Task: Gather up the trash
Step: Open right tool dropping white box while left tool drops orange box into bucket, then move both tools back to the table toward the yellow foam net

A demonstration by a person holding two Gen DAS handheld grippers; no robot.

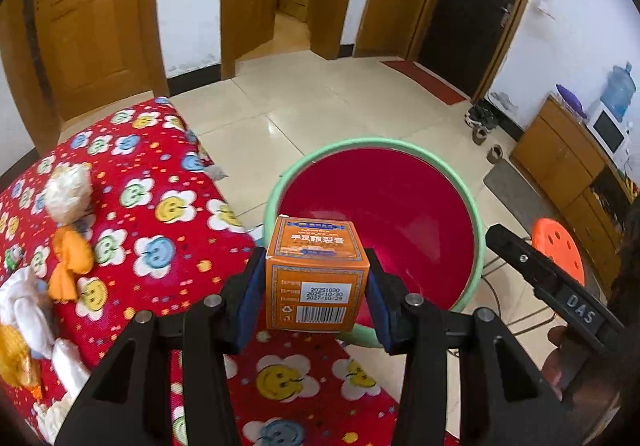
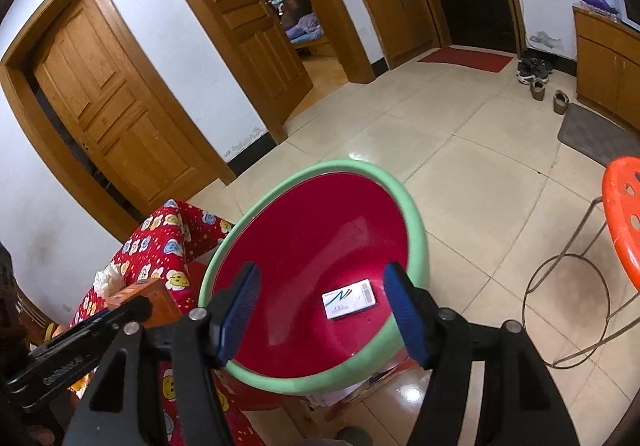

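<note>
- Orange card makes up the box (image 1: 316,274), held in the left hand-held gripper (image 1: 316,286); its blue pads (image 1: 253,286) press on the two side faces, so the jaws are closed on the box at about a third of their travel.
- The box shows a barcode and a date label on the near face and sits above the near rim of the basin (image 1: 476,221), over the edge of the cloth.
- The basin has a mint-green rim and a deep red inside; in the right wrist view it is tilted, with its lower rim (image 2: 280,380) nearest the camera.
- A small white card packet (image 2: 349,298) lies flat on the red bottom of the basin.
- The right hand-held gripper (image 2: 320,314) hangs over the basin with its jaws apart and nothing between them; the blue pads (image 2: 404,310) touch nothing.
- The tabletop (image 1: 168,246) wears a red cloth printed with smiling flowers.
- On it, left of the box and well apart from it, lie a crumpled white paper ball (image 1: 68,191), an orange wrapper (image 1: 70,262) and more white tissue (image 1: 24,310).
- An orange stool (image 2: 624,213) stands on the tiled floor (image 2: 460,165) to the right of the basin.
</note>
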